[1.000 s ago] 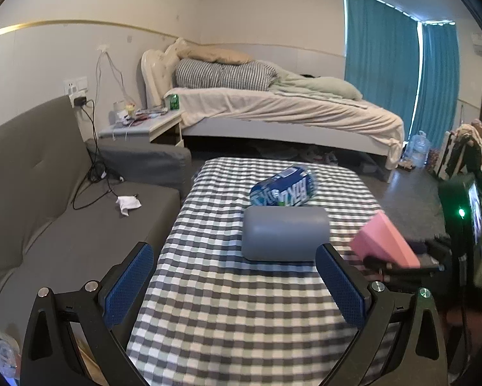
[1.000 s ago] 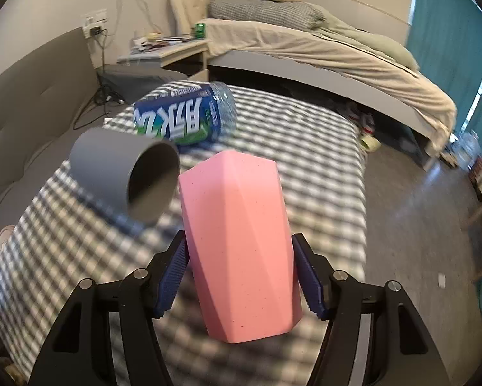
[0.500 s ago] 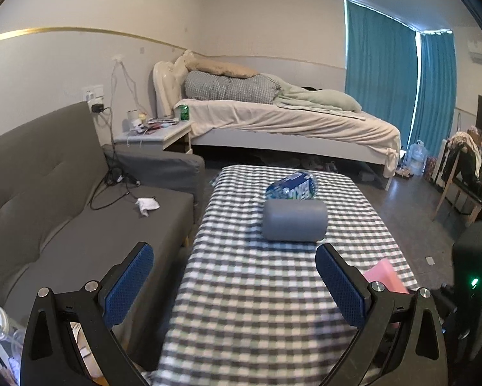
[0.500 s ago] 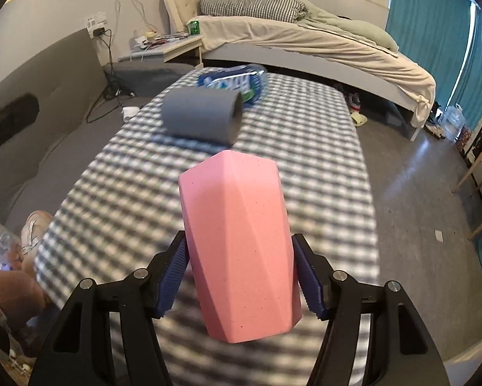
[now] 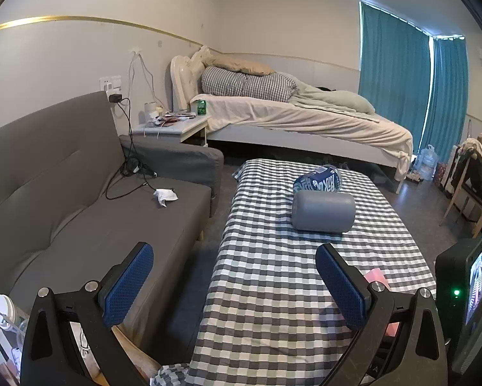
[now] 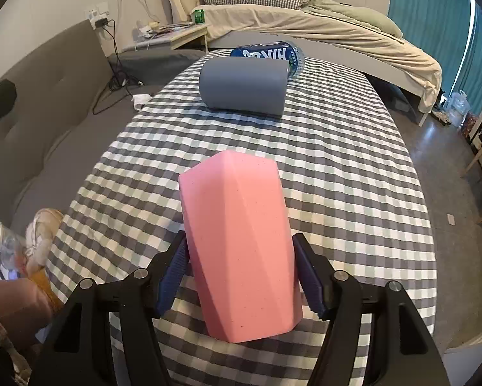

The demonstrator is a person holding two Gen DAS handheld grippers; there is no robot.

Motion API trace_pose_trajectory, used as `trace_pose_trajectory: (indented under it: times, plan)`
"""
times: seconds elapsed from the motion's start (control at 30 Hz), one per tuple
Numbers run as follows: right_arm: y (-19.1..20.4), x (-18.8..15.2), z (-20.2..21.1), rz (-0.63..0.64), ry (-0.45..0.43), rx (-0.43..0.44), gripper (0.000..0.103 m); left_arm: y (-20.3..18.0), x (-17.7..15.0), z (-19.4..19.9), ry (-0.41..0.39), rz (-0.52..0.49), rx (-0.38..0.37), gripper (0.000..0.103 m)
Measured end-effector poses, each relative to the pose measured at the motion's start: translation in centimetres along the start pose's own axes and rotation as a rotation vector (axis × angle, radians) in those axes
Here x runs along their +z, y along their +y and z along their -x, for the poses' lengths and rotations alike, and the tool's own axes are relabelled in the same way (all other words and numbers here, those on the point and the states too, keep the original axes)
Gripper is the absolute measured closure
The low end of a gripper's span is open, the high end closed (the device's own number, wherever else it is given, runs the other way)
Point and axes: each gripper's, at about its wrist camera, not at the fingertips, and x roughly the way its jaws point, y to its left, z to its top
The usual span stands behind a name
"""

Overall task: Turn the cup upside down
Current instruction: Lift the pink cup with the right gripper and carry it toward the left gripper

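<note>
My right gripper (image 6: pixel 242 276) is shut on a pink faceted cup (image 6: pixel 237 244), held over the near end of the checked table (image 6: pixel 353 193); its closed end points away from me. A sliver of the pink cup (image 5: pixel 376 276) shows behind my left gripper's right finger. A grey cup (image 6: pixel 244 87) lies on its side farther along the table, also in the left wrist view (image 5: pixel 323 211). My left gripper (image 5: pixel 234 283) is open and empty, held back above the table's near left edge.
A blue-labelled bottle (image 6: pixel 270 54) lies on its side just behind the grey cup. A grey sofa (image 5: pixel 64 199) runs along the table's left side. A bed (image 5: pixel 305 122) stands beyond the table. A black device with a screen (image 5: pixel 466 283) is at the right.
Both grippers have pulled back toward the near end of the table. The pink cup has stayed in the right gripper; the grey cup and bottle now look farther away.
</note>
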Motion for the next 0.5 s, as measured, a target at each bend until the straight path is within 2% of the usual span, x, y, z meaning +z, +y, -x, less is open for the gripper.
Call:
trace_pose_trajectory:
  times: [0.03, 0.07, 0.13, 0.3, 0.4, 0.5]
  plan:
    - [-0.1, 0.0, -0.1, -0.002, 0.001, 0.007, 0.036, -0.2, 0.0, -0.1, 0.001, -0.004, 0.002, 0.000]
    - [-0.2, 0.0, -0.2, -0.003, 0.007, 0.015, 0.029, -0.6, -0.1, -0.1, 0.001, -0.015, 0.006, 0.000]
    - [-0.5, -0.1, 0.1, -0.006, -0.002, 0.021, 0.022, -1.3, -0.2, 0.0, -0.002, -0.034, 0.013, 0.000]
    - [-2.2, 0.0, 2.8, -0.016, -0.068, 0.046, 0.021, -2.5, -0.7, 0.6, -0.009, -0.055, 0.072, 0.000]
    - [-3.8, 0.1, 5.1, -0.029, -0.123, 0.054, 0.021, -2.7, -1.0, 1.2, -0.007, -0.015, 0.063, 0.000]
    - [-5.5, 0.0, 7.6, -0.015, -0.186, 0.026, 0.021, -3.5, -1.3, 1.8, 0.000, -0.007, 0.049, 0.000]
